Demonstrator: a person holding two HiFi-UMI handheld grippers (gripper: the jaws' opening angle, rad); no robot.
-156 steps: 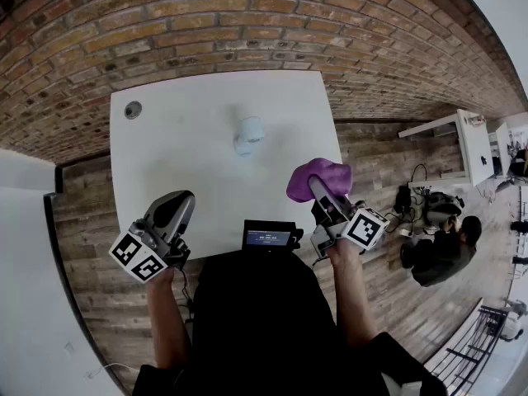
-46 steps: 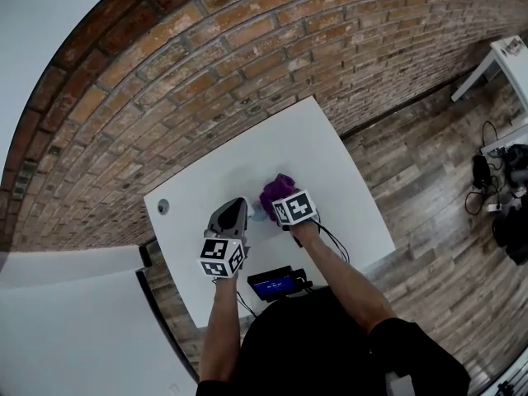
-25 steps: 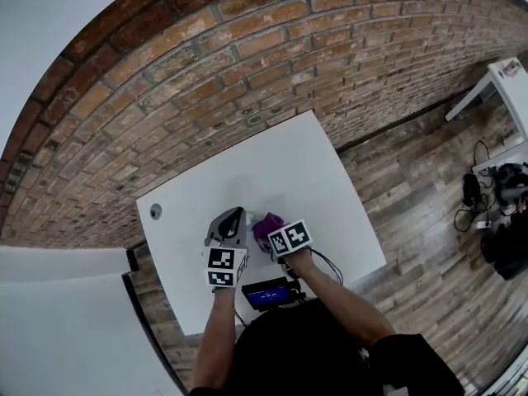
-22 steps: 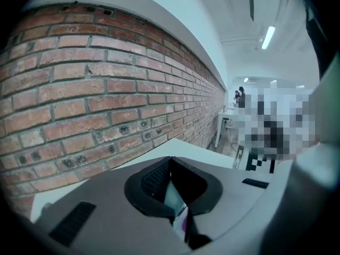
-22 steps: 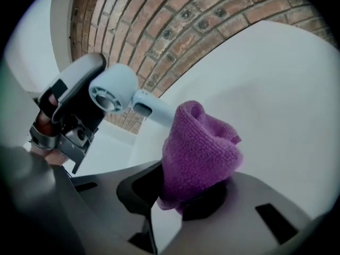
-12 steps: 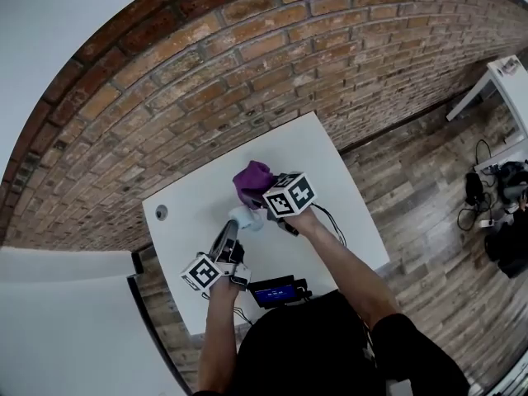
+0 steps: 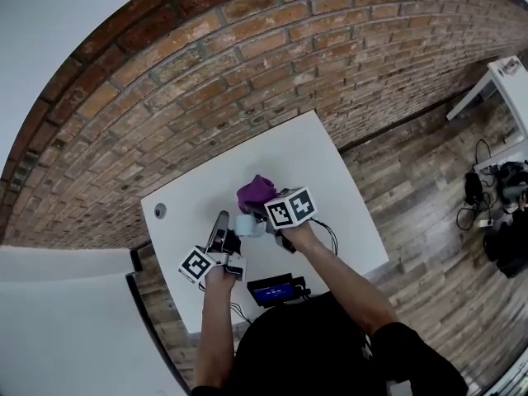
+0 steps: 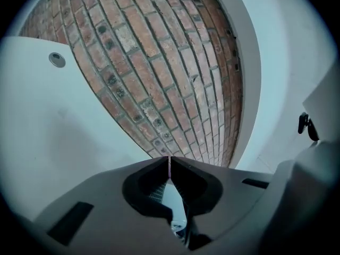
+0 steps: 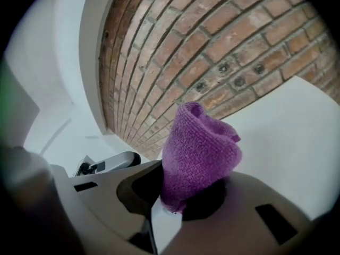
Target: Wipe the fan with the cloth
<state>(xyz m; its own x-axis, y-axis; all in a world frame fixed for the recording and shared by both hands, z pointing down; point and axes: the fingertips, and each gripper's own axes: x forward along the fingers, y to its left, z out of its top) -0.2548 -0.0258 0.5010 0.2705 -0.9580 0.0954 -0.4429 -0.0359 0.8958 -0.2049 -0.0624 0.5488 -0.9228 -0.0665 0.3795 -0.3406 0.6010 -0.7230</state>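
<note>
Left gripper (image 8: 169, 161): jaws shut tip to tip, level with the small pale-blue fan (image 7: 250, 223) just to its right (contact indeterminate). Right gripper (image 7: 272, 209) clamps the purple cloth (image 9: 199, 147), which is bunched immediately beyond the fan, over the white table (image 7: 330, 180).

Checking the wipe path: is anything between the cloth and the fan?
Nothing visible does. In the head view the cloth, held by the right gripper, is right beside the fan; the left gripper is at the fan's left.
</note>
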